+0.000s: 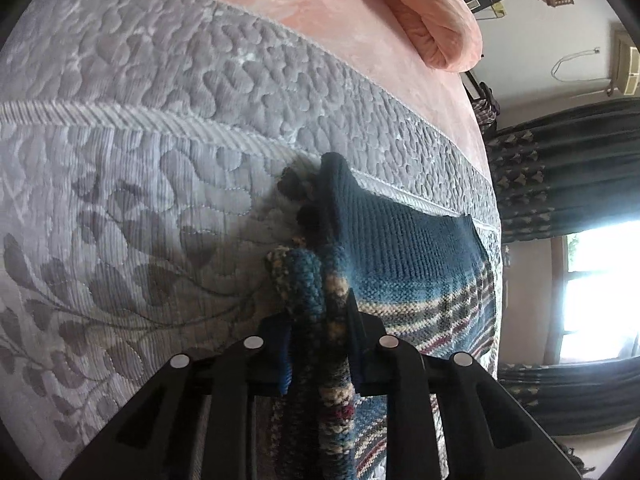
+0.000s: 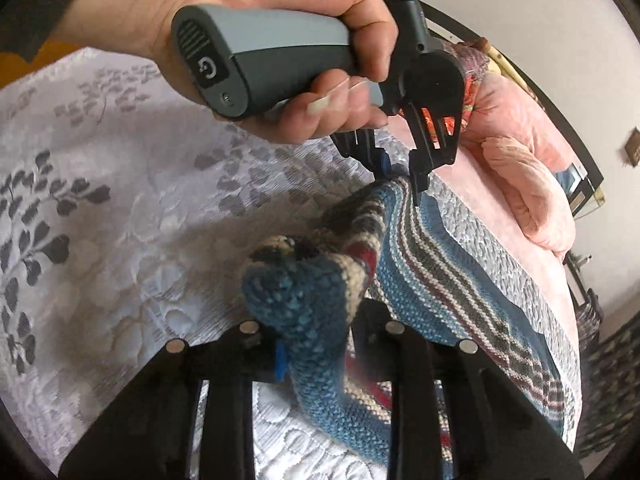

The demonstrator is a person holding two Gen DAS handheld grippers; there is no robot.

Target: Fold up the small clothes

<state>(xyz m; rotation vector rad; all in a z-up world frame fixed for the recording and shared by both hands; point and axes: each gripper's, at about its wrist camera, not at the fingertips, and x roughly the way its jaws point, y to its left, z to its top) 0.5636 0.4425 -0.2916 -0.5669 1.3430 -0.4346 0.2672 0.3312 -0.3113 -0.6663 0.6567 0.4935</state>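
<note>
A bedroom scene.
Grey quilted bedspread [image 1: 168,112] with leaf stitching lies over a pink sheet [image 1: 360,28]; a rolled pink blanket [image 1: 432,12] sits on the sheet, dark curtains [image 1: 560,168] beside a bright window [image 1: 600,292].

A home bedroom: quilted bedspread [image 1: 160,128], pink pillow [image 1: 424,12], dark curtains [image 1: 568,176] beside a window [image 1: 600,292].

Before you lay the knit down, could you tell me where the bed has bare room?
The grey quilt is bare left of the knit, from the grippers up to the pink sheet. The right side is crowded: the knit drapes over the bed edge there, and a pink bundle lies on the sheet.
</note>
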